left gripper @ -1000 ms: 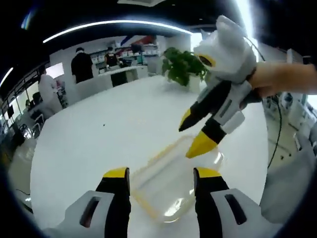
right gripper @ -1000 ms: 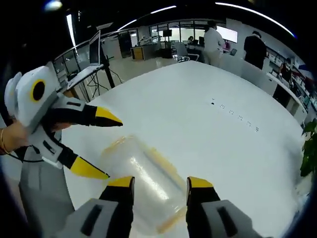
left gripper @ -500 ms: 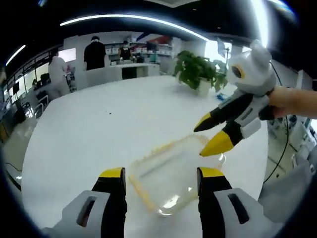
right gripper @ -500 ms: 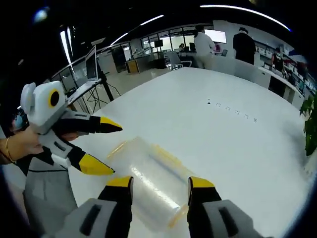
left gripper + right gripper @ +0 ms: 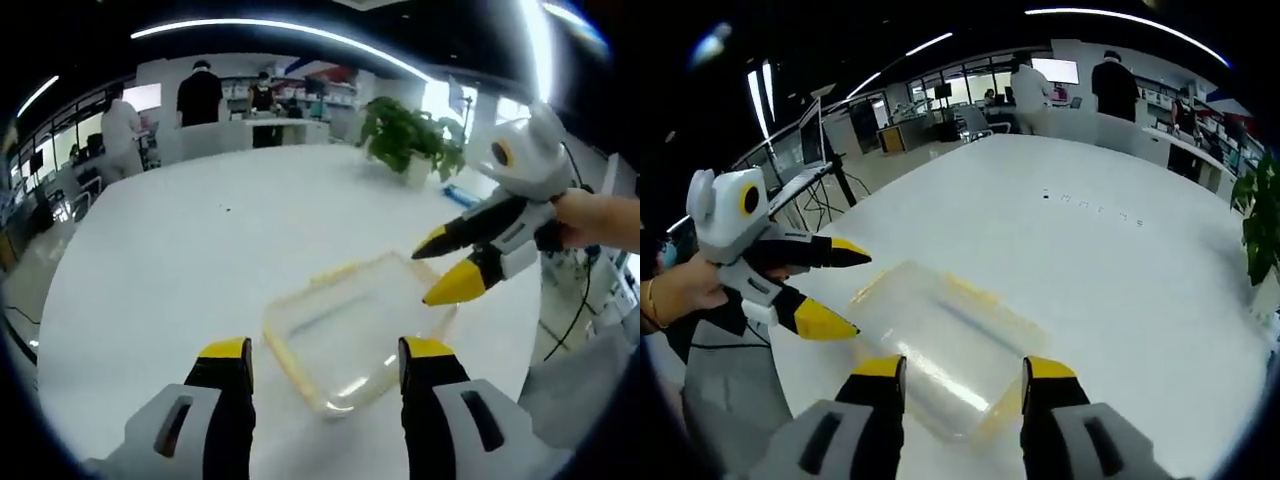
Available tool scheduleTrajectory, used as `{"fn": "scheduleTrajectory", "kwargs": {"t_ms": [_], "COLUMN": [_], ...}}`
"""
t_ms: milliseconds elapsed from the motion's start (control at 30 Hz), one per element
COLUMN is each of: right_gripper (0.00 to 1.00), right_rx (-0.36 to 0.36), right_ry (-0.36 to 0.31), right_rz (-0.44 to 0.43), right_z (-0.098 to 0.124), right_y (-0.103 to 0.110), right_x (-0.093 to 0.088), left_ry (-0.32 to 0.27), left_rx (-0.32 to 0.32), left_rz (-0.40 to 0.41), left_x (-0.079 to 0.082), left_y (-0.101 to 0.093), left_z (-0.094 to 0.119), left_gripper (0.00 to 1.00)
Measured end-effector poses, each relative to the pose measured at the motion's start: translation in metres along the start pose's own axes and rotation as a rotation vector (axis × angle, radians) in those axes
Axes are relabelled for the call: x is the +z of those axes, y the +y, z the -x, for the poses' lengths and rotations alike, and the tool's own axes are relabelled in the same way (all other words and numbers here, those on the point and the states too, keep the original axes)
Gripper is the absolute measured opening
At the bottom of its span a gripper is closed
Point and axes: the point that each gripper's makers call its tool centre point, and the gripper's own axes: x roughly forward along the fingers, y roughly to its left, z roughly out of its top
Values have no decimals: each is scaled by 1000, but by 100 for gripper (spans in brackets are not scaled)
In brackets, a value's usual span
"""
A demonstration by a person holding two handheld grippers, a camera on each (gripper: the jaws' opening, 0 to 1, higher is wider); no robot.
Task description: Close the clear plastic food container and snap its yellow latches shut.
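Fingers (image 5: 227,352) of two parted grippers over one clear container (image 5: 355,330).

left gripper (image 5: 325,350): jaws apart, holding nothing | right gripper (image 5: 965,368): jaws apart, holding nothing

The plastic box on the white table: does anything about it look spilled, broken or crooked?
Nothing stands out. The clear container lies flat on the white table, with no spill or crack visible. Both grippers, left and right, hang open near it, not touching.
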Motion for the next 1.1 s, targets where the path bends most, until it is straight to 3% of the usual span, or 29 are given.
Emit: {"fn": "scheduleTrajectory", "kwargs": {"t_ms": [100,433,633,900,1033,1100], "right_gripper": [44,43,41,39,39,39], "right_rx": [-46,-89,-90,-80,-73,-71], "right_ry": [-13,-14,-15,-24,-30,-30], "right_rz": [-13,-14,-33,-64,-101,-98], "right_z": [1,4,3,5,5,5], "right_y": [-7,-11,-11,-8,-7,-7], "right_x": [0,-11,-18,-20,-22,-22], "left_ry": [-3,11,52,41,57,54], "left_rx": [-4,3,8,-1,-59,-39], "left_rz": [12,28,31,68,121,119], "left_x": [-1,-6,-16,-16,-20,-20], "left_y": [-1,1,2,3,-6,-2], "left_z": [0,-3,-6,-7,-8,-8], "left_gripper": [57,55,53,52,45,45]}}
